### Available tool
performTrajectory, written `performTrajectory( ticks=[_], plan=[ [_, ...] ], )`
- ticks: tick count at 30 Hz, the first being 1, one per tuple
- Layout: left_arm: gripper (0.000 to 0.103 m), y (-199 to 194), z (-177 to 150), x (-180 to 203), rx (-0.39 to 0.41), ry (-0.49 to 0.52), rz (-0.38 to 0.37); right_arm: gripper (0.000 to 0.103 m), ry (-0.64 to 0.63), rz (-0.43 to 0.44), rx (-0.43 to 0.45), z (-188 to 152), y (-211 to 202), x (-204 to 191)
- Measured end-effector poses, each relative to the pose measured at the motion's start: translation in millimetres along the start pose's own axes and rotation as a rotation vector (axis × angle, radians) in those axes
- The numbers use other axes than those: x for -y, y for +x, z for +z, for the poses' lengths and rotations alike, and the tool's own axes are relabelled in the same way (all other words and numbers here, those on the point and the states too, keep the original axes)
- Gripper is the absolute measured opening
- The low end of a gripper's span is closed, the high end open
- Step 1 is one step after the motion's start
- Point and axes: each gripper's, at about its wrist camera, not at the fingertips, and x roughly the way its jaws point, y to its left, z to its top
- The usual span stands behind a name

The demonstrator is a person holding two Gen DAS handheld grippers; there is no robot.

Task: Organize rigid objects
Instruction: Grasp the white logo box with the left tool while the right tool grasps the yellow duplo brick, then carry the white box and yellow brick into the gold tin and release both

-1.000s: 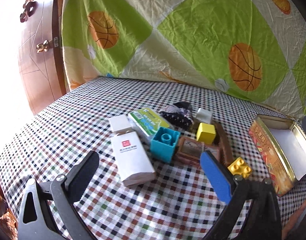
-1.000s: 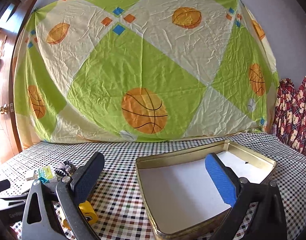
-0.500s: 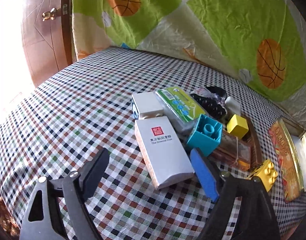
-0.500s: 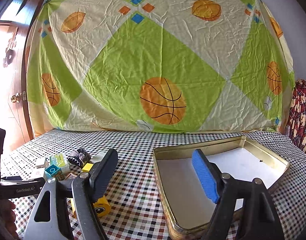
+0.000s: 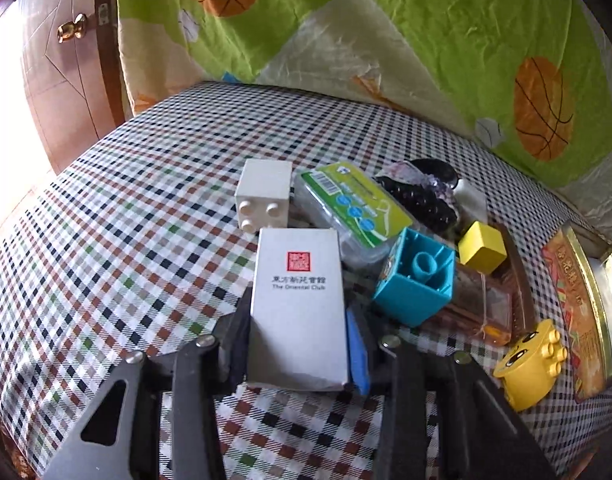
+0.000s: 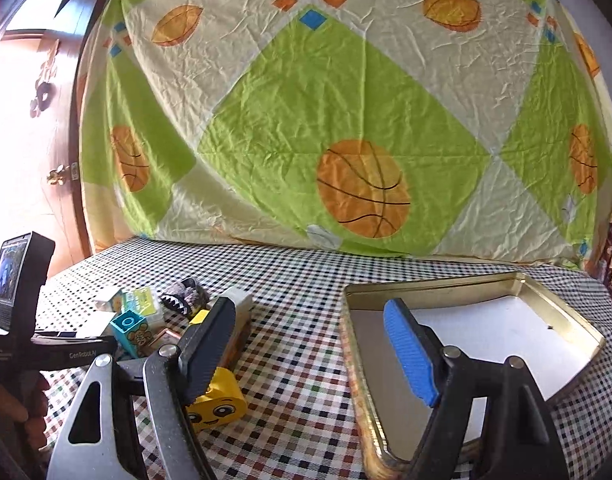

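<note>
My left claw [image 5: 298,344] has one black pad and one blue pad [image 5: 355,354], black arms behind. Between them sits a white box [image 5: 296,304] bearing a small red square stamp and grey lettering. The table [image 5: 146,240] wears a checked cloth of white, black, brown and green. On it: a white studded brick [image 5: 264,200], a teal block [image 5: 415,282], a yellow cube [image 5: 481,246], a yellow brick with a cartoon face [image 5: 531,362]. My right claw [image 6: 313,344] matches, above a gold tin [image 6: 437,288] lined white.
</note>
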Motion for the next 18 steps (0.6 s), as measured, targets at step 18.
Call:
performTrajectory(
  ticks=[18],
  plan=[
    [0.04,-67.1,-23.3,-28.5,0.155,0.043,0.019,0.079,-0.128,0.28,-0.531,-33.4,89.9,-58.6]
  ],
)
